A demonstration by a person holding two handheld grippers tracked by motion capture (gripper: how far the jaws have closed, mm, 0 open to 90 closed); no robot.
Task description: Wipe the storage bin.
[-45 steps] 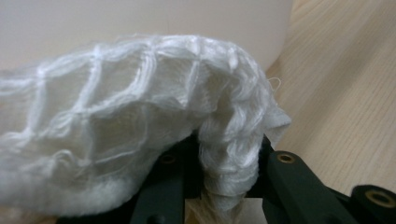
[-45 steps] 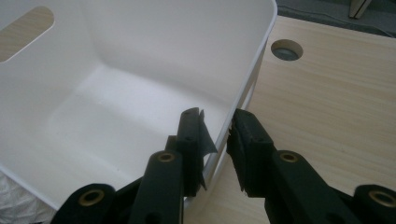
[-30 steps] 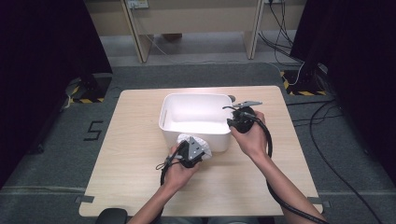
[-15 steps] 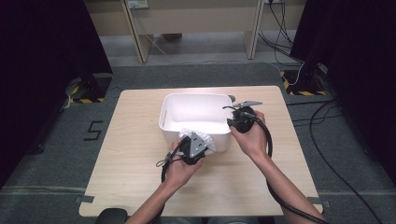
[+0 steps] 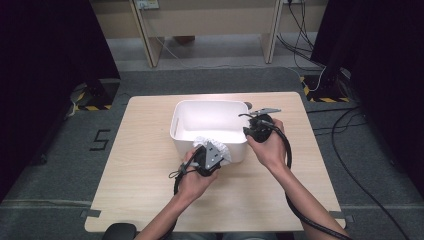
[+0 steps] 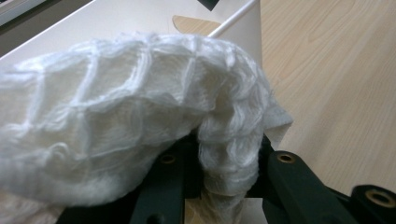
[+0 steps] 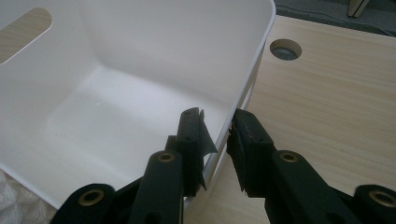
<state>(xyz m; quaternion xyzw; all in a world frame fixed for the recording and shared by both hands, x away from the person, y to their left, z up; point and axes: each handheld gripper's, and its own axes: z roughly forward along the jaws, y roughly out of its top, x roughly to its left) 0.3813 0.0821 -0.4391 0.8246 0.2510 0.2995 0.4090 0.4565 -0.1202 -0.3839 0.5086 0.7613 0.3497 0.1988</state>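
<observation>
A white plastic bin [image 5: 210, 103] stands in the middle of the wooden table. My left gripper [image 5: 216, 148] is at the bin's near wall, shut on a white knitted cloth [image 5: 220, 144] that bunches over the near rim. In the left gripper view the cloth [image 6: 140, 107] bulges over the jaws of the left gripper [image 6: 224, 158], with the bin's wall [image 6: 116, 18] behind. My right gripper [image 5: 247, 132] is at the bin's right wall. In the right gripper view the right gripper [image 7: 219, 126] has one jaw inside and one outside that wall, clamped on the bin [image 7: 116, 93].
The light wooden table [image 5: 145, 165] has bare room left of and in front of the bin. A round cable hole [image 7: 285, 49] sits in the tabletop just beyond the bin's far right corner. Black cables trail from both grippers toward the table's near edge.
My left gripper has edged a little toward the bin with the cloth, which now lies over the near rim. The right gripper has stayed put.
</observation>
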